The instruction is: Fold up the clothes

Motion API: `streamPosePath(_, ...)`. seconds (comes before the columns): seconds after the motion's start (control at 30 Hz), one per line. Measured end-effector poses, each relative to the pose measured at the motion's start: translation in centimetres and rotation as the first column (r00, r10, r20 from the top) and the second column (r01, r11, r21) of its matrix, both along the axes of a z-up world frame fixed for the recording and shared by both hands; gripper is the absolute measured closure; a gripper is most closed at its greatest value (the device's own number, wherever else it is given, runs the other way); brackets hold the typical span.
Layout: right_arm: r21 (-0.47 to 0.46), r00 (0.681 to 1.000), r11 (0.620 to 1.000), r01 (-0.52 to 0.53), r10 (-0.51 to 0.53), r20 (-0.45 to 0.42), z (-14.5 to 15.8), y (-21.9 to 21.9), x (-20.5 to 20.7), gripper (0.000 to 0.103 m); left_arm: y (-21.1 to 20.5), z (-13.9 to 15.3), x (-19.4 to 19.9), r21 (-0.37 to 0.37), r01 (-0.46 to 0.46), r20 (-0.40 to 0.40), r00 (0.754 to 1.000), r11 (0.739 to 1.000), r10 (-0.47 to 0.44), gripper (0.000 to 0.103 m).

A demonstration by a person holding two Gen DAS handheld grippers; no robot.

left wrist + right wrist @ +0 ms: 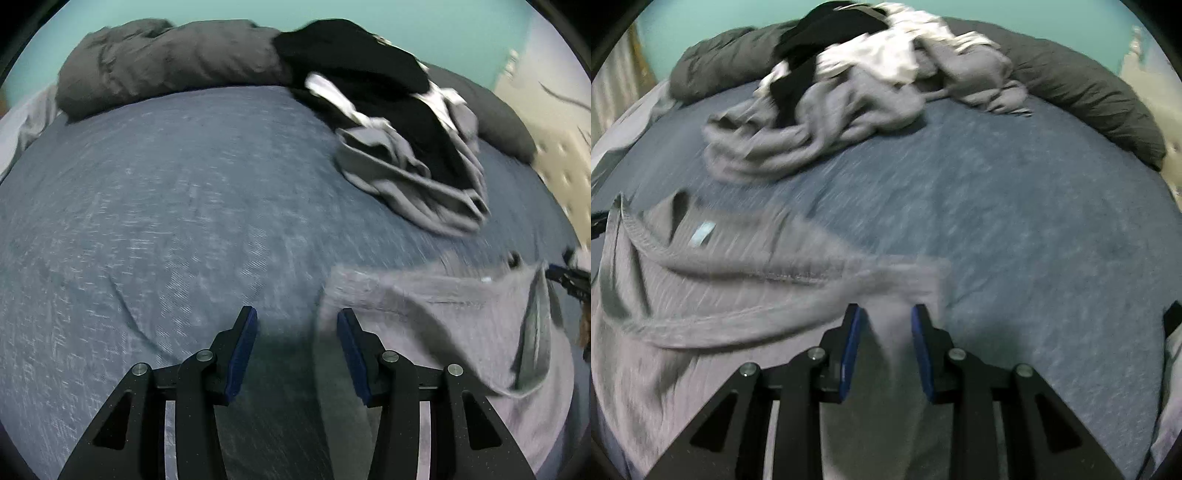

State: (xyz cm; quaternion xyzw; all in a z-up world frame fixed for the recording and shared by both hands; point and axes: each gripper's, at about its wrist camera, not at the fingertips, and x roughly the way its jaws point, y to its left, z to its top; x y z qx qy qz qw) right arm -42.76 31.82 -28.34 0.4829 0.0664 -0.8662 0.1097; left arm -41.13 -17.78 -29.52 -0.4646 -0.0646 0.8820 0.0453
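Now both grippers hang over the blue bed (166, 206) at its near edge, with the grey shirt (713, 295) spread between them. The left gripper (297, 350) stands parted, its fingers clear of the cloth, the shirt's edge just beside the right-hand one; the right gripper (886, 347) has a fold of the shirt between its blue pads (849, 354), though blur hides whether they pinch it. Farther back, a clothes pile (827, 107) lies against a dark duvet (166, 62).

Black claw (297, 314), seemingly blue pads (242, 354)
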Motion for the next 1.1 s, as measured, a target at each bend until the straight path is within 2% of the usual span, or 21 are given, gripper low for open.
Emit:
streamPosePath(0.1,-0.076,0.997,0.994,0.076,-0.078,-0.021,1.1,2.3,-0.8,0.075,-0.4,-0.3,0.0,0.041,0.003,0.002,1.0,0.999,-0.003,0.051)
streamPosePath(0.17,-0.138,0.995,0.986,0.091,-0.094,-0.021,1.0,3.7,-0.4,0.07,-0.1,-0.8,0.3,0.053,0.034,0.004,0.999,0.998,-0.034,0.051)
streamPosePath(0.23,-0.183,0.996,0.979,0.093,-0.094,-0.001,0.4,4.4,0.1,0.058,0.5,-1.2,0.7,0.057,0.056,-0.001,0.998,0.997,-0.056,0.05)
streamPosePath(0.33,-0.235,0.995,0.966,0.104,-0.098,0.035,-0.8,5.1,0.8,0.057,1.0,-2.0,0.8,0.078,0.064,0.011,0.998,0.995,-0.065,0.05)
streamPosePath(0.43,-0.262,0.995,0.96,0.096,-0.093,0.023,-1.0,5.0,1.3,0.057,1.4,-2.3,0.9,0.086,0.071,0.01,0.997,0.994,-0.072,0.051)
streamPosePath(0.47,-0.263,0.996,0.961,0.087,-0.085,0.019,-1.0,4.7,1.3,0.057,1.5,-2.3,1.0,0.084,0.078,0.007,0.997,0.993,-0.079,0.06)
streamPosePath(0.5,-0.251,0.997,0.965,0.077,-0.076,0.014,-1.0,4.4,1.3,0.057,1.7,-2.3,1.1,0.083,0.085,0.003,0.996,0.993,-0.086,0.077)
streamPosePath(0.6,-0.214,0.999,0.976,0.049,-0.051,-0.004,-1.0,3.4,1.3,0.057,2.0,-2.0,1.3,0.065,0.101,-0.006,0.995,0.993,-0.101,0.1)
streamPosePath(0.67,-0.191,0.999,0.981,0.027,-0.033,-0.027,-0.9,2.8,1.3,0.072,2.1,-1.6,1.6,0.046,0.103,-0.019,0.995,0.994,-0.102,0.1)
streamPosePath(0.73,-0.17,0.997,0.985,0.029,-0.04,-0.06,-0.4,2.8,1.6,0.096,1.5,-0.8,1.9,0.052,0.083,-0.045,0.996,0.995,-0.081,0.1)
streamPosePath(0.77,-0.16,0.996,0.987,0.034,-0.047,-0.078,0.0,2.8,1.8,0.1,1.1,-0.3,2.2,0.061,0.068,-0.066,0.996,0.996,-0.064,0.1)
streamPosePath(0.93,-0.146,0.978,0.984,0.1,-0.124,-0.165,1.9,4.3,2.5,0.101,-1.0,1.6,3.2,0.07,0.008,-0.115,0.993,0.998,0.0,0.1)
streamPosePath(1.1,-0.176,0.963,0.97,0.165,-0.197,-0.183,3.2,6.4,2.0,0.101,-2.4,1.0,2.2,0.109,-0.024,-0.07,0.997,0.994,0.032,0.1)
